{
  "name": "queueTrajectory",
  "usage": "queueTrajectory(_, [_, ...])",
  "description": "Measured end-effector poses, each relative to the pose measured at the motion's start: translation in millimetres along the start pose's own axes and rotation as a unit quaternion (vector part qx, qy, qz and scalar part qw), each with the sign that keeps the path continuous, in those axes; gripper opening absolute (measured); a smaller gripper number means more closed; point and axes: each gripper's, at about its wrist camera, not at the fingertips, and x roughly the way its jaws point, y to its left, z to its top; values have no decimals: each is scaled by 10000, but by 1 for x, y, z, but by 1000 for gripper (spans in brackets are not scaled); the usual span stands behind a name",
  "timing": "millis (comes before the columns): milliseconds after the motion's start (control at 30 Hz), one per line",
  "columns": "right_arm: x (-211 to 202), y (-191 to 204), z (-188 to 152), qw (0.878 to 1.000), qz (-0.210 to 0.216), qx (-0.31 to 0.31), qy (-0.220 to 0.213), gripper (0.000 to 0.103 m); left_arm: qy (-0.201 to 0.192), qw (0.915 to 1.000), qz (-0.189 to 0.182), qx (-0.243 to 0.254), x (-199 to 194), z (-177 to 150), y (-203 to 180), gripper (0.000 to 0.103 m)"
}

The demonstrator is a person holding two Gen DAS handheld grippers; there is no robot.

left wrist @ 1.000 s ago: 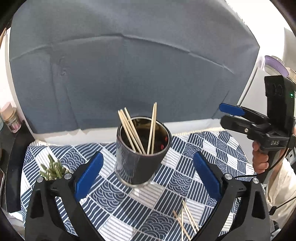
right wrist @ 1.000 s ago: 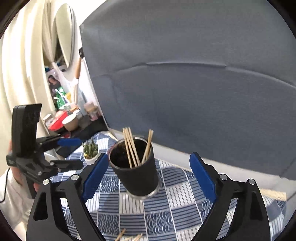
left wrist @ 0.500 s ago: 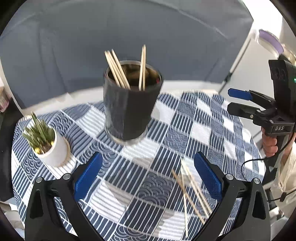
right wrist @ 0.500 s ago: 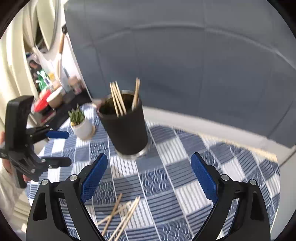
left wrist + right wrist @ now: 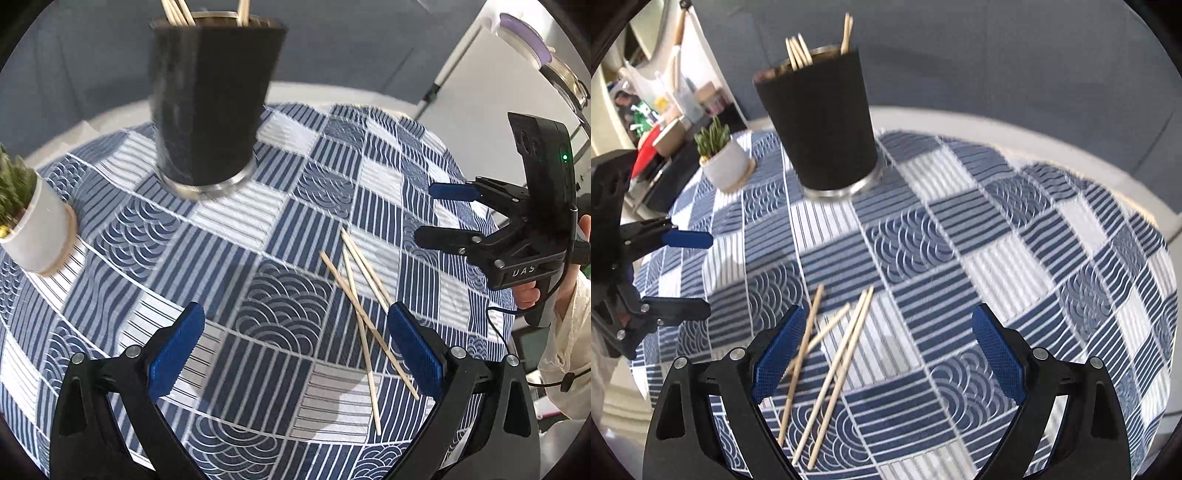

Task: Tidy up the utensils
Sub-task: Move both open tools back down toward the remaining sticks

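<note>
From the left wrist camera, the left gripper (image 5: 295, 354) hangs spread wide and empty above the blue patterned tablecloth (image 5: 288, 229). A dark cup (image 5: 210, 99) stands upright at the far side, wooden chopsticks (image 5: 177, 9) poking from its mouth. To its left, a white pot (image 5: 37, 232) holds a small green plant. Loose chopsticks (image 5: 364, 291) lie crossed just ahead of the right-hand finger.

From the right wrist camera, the right gripper (image 5: 886, 350) is likewise wide apart, holding nothing. The loose chopsticks (image 5: 831, 365) lie near its left finger, well apart from the cup (image 5: 820, 114).
</note>
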Motion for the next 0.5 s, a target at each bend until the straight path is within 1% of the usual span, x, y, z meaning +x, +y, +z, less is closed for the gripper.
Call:
queueTrajectory(67, [7,3,-8,9999,-72,-6,102,87,105,9999,-58,74,7,-6,-4,97])
queueTrajectory(300, [28,7,-34,9988,-143,196,415,87,436,9980,-72,443,30,-20,-22,97])
queueTrajectory(400, [35,7,-43,9981,-234,251,509,87,477,9973,5,552,36,-24,-29,97])
queueTrajectory(467, [38,7,-46,9977,-269,274,555,87,573,9965,-12,609,40,-25,-33,97])
queueTrajectory(500, [39,7,-48,9974,-280,289,591,87,608,9960,48,649,43,-27,-35,97])
